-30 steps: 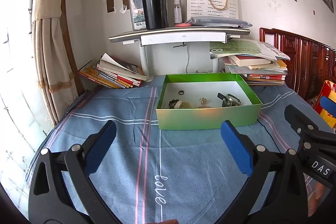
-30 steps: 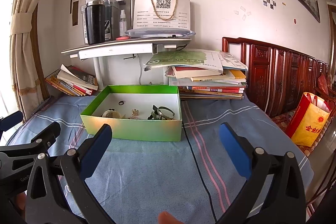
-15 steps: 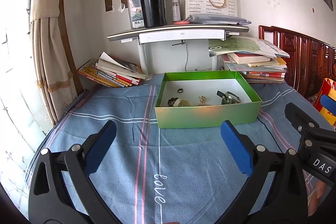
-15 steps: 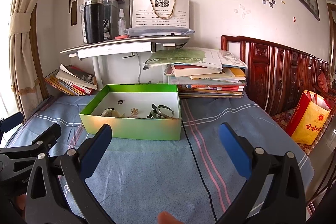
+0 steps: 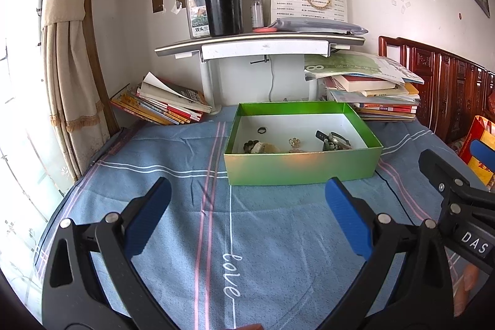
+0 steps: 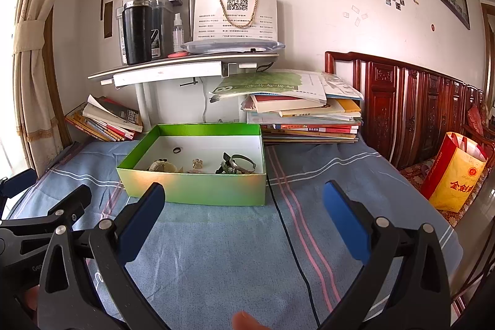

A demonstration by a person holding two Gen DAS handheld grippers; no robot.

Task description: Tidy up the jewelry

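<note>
Both grippers hang over the blue cloth (image 5: 185,231), jaws wide apart w/ nothing in them: left gripper (image 5: 247,215), right gripper (image 6: 244,215). The jewelry lies inside the green box (image 6: 198,190): ring (image 6: 176,149), watch (image 6: 238,164), small pieces near the front wall. Probably best to approach from above, one item at a time.

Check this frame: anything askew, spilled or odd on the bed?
Nothing spilled. The jewelry lies loose inside the green box. The book stack right of it is untidy, with a magazine overhanging. A black cable trails across the blue bedsheet. Both grippers are open and empty.
</note>
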